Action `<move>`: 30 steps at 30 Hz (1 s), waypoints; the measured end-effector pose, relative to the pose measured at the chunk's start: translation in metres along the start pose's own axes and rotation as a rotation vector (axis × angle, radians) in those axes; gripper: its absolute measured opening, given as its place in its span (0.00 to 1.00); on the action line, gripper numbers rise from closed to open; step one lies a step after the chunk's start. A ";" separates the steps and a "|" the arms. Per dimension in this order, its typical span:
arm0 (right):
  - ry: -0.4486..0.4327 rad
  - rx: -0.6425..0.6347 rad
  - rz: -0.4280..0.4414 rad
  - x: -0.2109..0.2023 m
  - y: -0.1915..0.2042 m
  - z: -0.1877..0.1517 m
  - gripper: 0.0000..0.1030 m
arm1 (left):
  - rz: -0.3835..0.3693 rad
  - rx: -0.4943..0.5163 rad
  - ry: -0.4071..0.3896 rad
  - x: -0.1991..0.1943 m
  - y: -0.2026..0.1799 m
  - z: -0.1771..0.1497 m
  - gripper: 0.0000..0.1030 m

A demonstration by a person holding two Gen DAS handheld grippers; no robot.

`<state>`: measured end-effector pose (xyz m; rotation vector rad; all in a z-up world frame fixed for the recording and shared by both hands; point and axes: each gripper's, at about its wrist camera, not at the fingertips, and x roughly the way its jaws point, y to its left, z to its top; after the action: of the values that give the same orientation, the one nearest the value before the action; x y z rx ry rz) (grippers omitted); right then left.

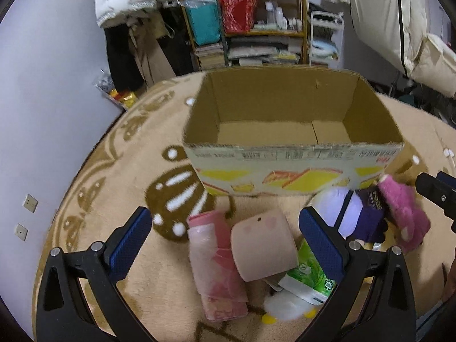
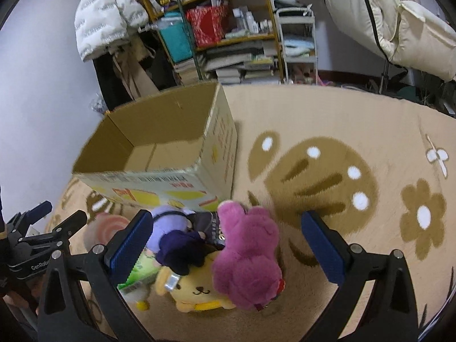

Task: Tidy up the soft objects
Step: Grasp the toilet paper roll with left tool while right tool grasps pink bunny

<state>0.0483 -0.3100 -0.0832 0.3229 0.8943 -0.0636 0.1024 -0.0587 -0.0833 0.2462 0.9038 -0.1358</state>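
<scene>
Beige patterned rug (image 2: 327, 119) covered the floor; a wide bare stretch lay right of the cardboard box (image 1: 287, 168). Box stood upright, open-topped, nothing inside, its printed near wall just behind the pile of soft objects. Left of the box the rug ran bare toward the wall.

Pile, large to small: magenta plush (image 2: 248, 259) on top of the yellow plush (image 2: 196, 290); purple-dressed doll (image 2: 173, 236) beside it, near the box's front edge; pink rolled cloth (image 1: 219, 268) touching the tan cylinder cushion (image 1: 262, 248); green packet (image 1: 310, 279) underneath.

Left tool (image 1: 225, 242) was spread wide, grasping nothing, above cloth and cushion. Right tool (image 2: 228, 245) was likewise spread, straddling the plush without contact.
</scene>
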 end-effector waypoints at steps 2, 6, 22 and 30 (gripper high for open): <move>0.028 0.001 -0.005 0.008 -0.002 -0.002 1.00 | -0.011 0.003 0.031 0.010 -0.003 -0.002 0.99; 0.089 0.018 -0.018 0.028 -0.009 -0.005 0.99 | -0.036 0.000 0.086 0.025 -0.005 -0.005 0.99; 0.249 0.130 0.031 0.068 -0.035 -0.018 0.63 | -0.129 -0.026 0.183 0.043 -0.013 -0.016 0.68; 0.243 0.090 0.035 0.067 -0.027 -0.020 0.53 | -0.146 -0.018 0.180 0.034 -0.022 -0.019 0.48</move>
<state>0.0702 -0.3237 -0.1538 0.4367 1.1277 -0.0323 0.1037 -0.0757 -0.1247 0.1773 1.1020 -0.2436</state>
